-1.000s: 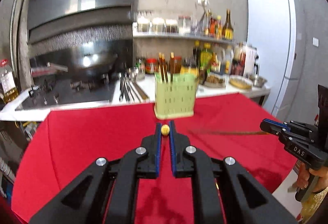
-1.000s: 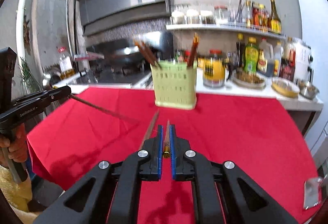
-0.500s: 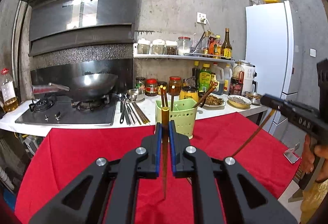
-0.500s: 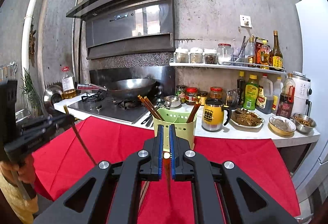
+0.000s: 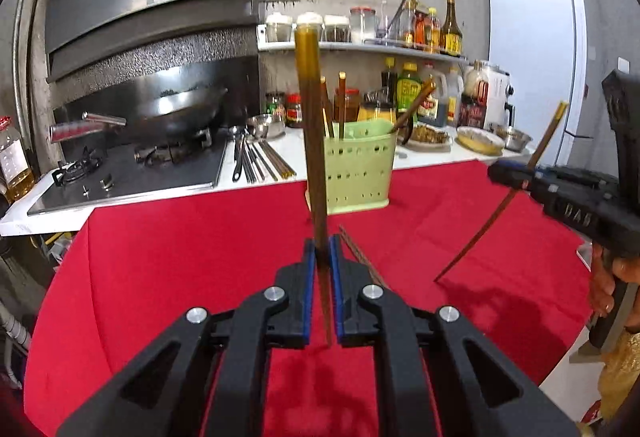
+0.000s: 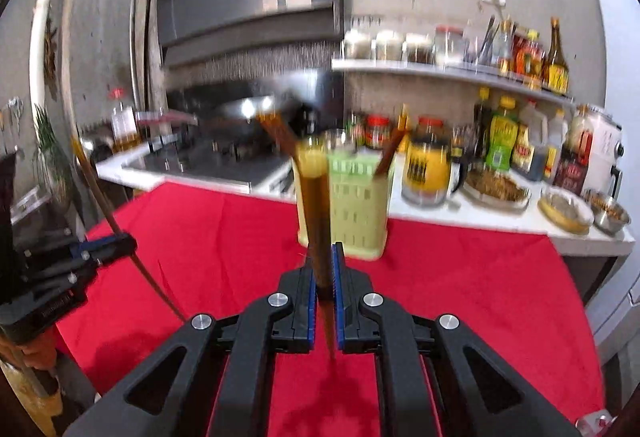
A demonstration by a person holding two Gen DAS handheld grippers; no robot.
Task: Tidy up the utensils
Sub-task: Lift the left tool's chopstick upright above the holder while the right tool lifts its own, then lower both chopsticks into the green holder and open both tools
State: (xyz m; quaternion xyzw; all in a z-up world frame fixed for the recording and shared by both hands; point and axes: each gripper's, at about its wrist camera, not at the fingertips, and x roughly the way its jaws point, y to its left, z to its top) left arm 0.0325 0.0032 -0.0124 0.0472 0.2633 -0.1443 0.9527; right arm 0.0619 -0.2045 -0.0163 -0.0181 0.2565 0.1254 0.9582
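Red cloth covered the desk (image 5: 192, 237), which stood against a white kitchen counter with a wok on a hob at the upper left of the frame and bottles and jars on a shelf at the upper right. At the desk's far edge, centre frame, sat a pale green utensil holder (image 5: 356, 165) with several brown chopsticks standing in it. The left claw (image 5: 322, 269), at the bottom centre of its own view, was clamped on a brown chopstick (image 5: 310, 125) that rose nearly upright, amber tip uppermost. Just right of that claw, one loose chopstick (image 5: 360, 255) lay on the cloth. The right claw (image 6: 323, 277), seen at the right edge of the left view, was clamped on a second chopstick (image 6: 314, 205), which leaned diagonally, its thin end pointing down toward the cloth.
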